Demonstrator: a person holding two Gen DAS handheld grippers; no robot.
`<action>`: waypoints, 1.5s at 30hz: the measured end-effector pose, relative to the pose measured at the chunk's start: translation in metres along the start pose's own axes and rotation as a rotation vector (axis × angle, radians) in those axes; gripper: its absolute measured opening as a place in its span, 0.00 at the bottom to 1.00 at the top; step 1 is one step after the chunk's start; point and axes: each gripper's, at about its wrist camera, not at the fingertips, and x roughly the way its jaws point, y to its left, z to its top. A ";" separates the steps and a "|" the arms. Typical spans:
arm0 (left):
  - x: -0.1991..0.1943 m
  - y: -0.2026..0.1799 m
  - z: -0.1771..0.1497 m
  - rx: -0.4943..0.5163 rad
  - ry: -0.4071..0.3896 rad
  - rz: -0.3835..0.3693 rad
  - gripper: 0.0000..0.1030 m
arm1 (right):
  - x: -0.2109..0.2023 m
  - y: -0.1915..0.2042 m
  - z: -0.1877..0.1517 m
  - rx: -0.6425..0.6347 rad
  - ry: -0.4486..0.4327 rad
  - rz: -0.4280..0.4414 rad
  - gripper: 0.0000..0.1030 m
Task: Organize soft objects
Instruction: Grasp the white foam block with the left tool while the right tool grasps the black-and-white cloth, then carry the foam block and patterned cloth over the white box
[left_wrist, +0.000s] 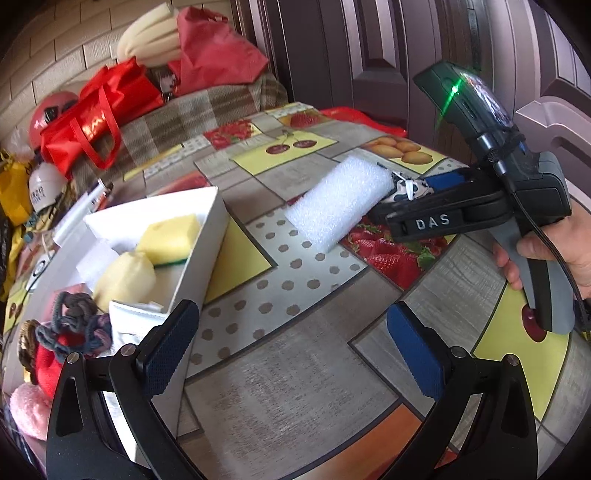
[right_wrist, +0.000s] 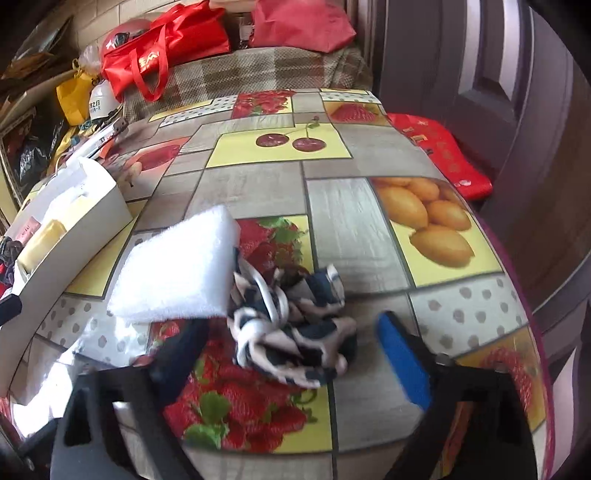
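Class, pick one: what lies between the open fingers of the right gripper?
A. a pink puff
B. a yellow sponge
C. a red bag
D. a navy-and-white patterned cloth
D: in the right wrist view the right gripper is spread around the crumpled navy-and-white cloth, which lies beside the white foam block.

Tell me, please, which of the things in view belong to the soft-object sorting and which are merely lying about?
Belonging to the job:
white foam block
black-and-white cloth bundle
white box
yellow sponge
hair scrunchies

Lying about:
red tote bag
red cushion
white helmet
yellow bag
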 end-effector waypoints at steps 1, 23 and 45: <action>0.002 0.000 0.000 -0.003 0.007 -0.004 1.00 | 0.001 0.001 0.001 -0.005 0.003 -0.004 0.82; 0.095 0.001 0.084 -0.077 0.056 -0.170 0.99 | -0.016 -0.075 -0.012 0.327 -0.080 0.193 0.45; 0.058 -0.040 0.070 0.076 -0.078 -0.155 0.62 | -0.019 -0.076 -0.014 0.362 -0.113 0.247 0.45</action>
